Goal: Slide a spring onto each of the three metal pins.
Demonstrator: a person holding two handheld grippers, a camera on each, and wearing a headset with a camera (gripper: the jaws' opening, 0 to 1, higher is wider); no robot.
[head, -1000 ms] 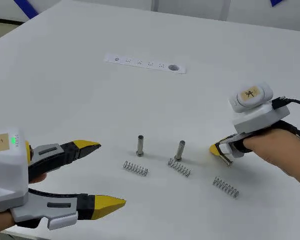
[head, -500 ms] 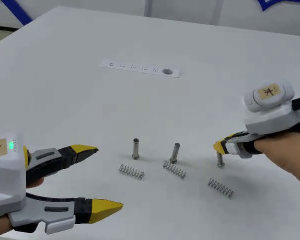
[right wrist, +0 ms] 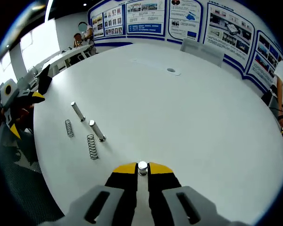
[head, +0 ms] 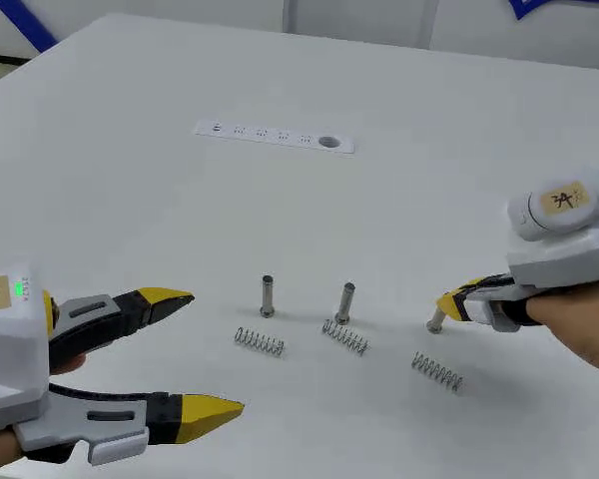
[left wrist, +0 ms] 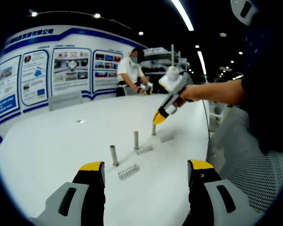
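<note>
The left gripper (head: 218, 350) is hovering low over the table (head: 130, 200) at the left of the head view. Its yellow-tipped fingers (head: 165, 296) are standing wide apart and gripping nothing. In the left gripper view the row of pins and springs is showing ahead through that wide gap, well clear of both fingers.

To the right of those fingers, the left pin (head: 268, 296) is standing upright. The left spring (head: 259, 341) is lying flat just in front of its base, on the person's side. Far behind that pin, a power strip (head: 275, 136) is lying on the table, well apart from the row.

Next along, the middle pin (head: 345, 301) is also standing upright, and the middle spring (head: 345, 337) is lying just in front of its foot. Both springs are resting beside their pins, not around them.

Further right, the right pin (head: 435, 322) is leaning slightly with its lower end at the table. Its top end is sitting between the tips of the right gripper (head: 447, 302), which is reaching in from the right edge. In the right gripper view the pin's round head is sitting squarely between the two yellow tips, which are closing in on it from both sides. The right spring (head: 436, 371) is lying on the table in front of that pin, near it but touching neither the pin nor the fingers.
</note>
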